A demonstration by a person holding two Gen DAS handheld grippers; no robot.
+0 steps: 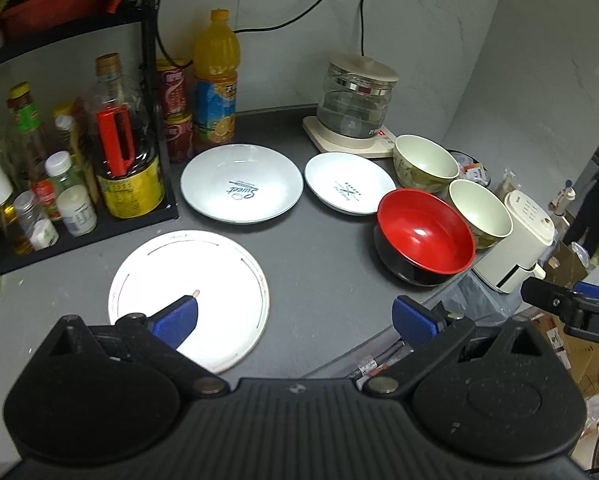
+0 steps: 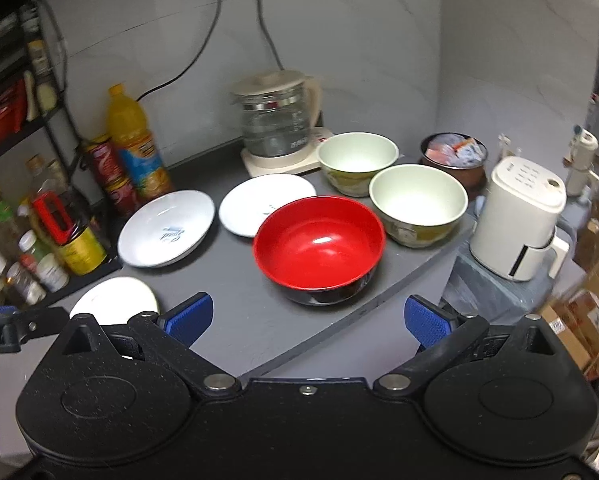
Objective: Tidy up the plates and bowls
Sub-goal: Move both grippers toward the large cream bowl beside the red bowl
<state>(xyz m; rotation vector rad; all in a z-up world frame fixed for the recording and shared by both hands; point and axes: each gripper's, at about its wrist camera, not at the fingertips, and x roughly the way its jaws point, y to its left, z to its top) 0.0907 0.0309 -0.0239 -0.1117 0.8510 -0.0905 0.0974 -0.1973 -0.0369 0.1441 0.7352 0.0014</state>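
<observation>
On the grey counter, left wrist view: the left gripper (image 1: 295, 316) is hovering wide open and empty, one finger hanging over the flat white plate (image 1: 189, 298).
Step advice: I judge a rim pinch is working best here.
Right wrist view: the right gripper (image 2: 305, 318) is gaping empty before the red bowl (image 2: 319, 246); two cream bowls (image 2: 417, 200) are sitting behind.
Surface: the counter (image 2: 235, 320) is looking crowded, a kettle (image 2: 277, 124) standing at the wall.

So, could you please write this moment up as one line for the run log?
left hand-held gripper: open, empty, over flat plate | right hand-held gripper: open, empty, before red bowl | plates, bowls: unstacked
</observation>
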